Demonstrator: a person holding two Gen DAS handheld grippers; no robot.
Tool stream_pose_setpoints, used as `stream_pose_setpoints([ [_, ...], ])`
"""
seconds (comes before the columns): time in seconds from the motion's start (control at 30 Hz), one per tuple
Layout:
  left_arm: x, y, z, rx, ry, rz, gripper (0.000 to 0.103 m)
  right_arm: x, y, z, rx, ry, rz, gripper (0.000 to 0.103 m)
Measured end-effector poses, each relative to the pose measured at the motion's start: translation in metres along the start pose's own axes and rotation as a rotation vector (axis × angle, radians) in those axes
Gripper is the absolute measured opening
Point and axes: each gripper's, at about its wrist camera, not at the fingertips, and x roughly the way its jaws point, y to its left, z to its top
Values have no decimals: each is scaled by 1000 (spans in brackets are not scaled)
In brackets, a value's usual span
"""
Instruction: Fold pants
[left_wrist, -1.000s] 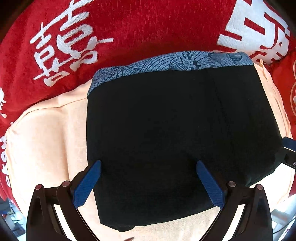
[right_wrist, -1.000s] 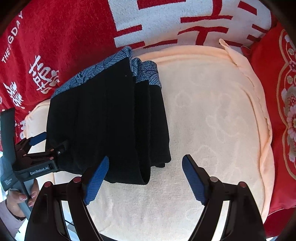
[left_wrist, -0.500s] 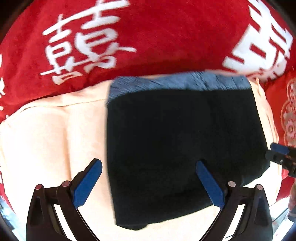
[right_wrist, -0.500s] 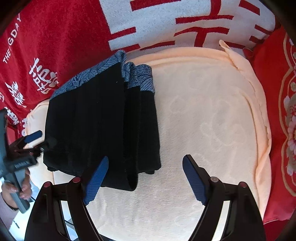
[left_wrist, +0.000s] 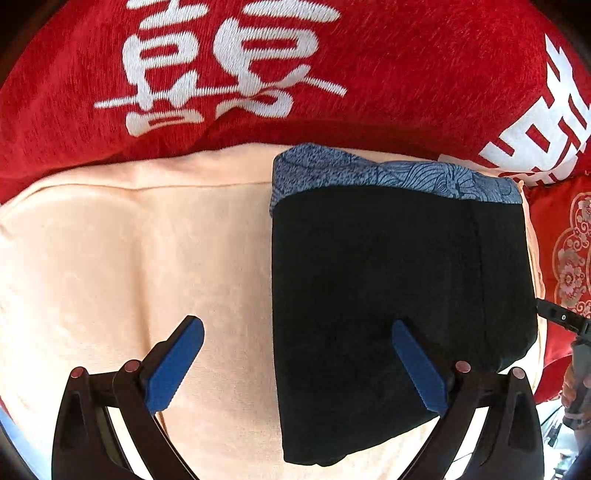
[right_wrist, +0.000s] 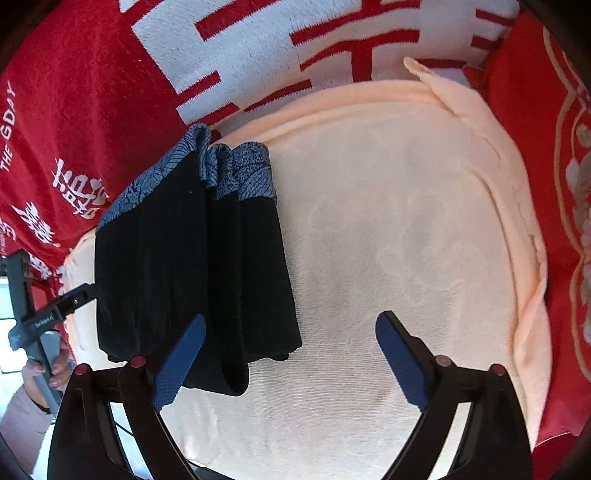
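I see the folded black pants (left_wrist: 399, 295), with a blue patterned waistband, lying flat on the peach towel (left_wrist: 147, 258) that covers the red blanket (left_wrist: 406, 74). My left gripper (left_wrist: 295, 363) hangs over their near edge with jaws spread and nothing pinched. My right gripper (right_wrist: 291, 356) has just been opening its jaws; they are wide apart above pants and towel, holding nothing.

Folded black pants (left_wrist: 399, 295) on peach towel (left_wrist: 129, 266), open left tool (left_wrist: 295, 365) above.
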Motion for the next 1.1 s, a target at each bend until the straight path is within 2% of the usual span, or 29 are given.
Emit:
stream_pose_setpoints([
  [0.17, 5, 5, -5, -4, -5, -4, 102, 5, -4, 1, 15, 16, 104, 95],
  [0.27, 1, 17, -7, -14, -3, -33, 102, 7, 2, 8, -13, 14, 133, 95],
  [0.37, 7, 24, -3, -17, 15, -80, 102, 13, 5, 16, -44, 32, 173, 95],
  [0.47, 16, 34, -1, -36, 21, -138, 102, 31, 3, 26, -55, 97, 234, 95],
  [0.6, 27, 43, 2, -59, 29, -222, 102, 48, -3, 31, -68, 152, 272, 95],
  [0.83, 45, 29, 10, -32, 17, -299, 102, 53, -14, 40, -71, 162, 436, 95],
  [0.93, 53, 22, 13, -64, 19, -323, 103, 57, -11, 43, -83, 171, 453, 95],
  [1.0, 51, 18, 11, -72, 1, -296, 103, 60, -5, 45, -93, 179, 440, 95],
  [1.07, 44, 11, 8, -63, -31, -272, 96, 59, 1, 47, -82, 187, 413, 89],
  [1.1, 39, 7, 6, -49, -42, -285, 81, 58, 2, 46, -79, 190, 390, 78],
])
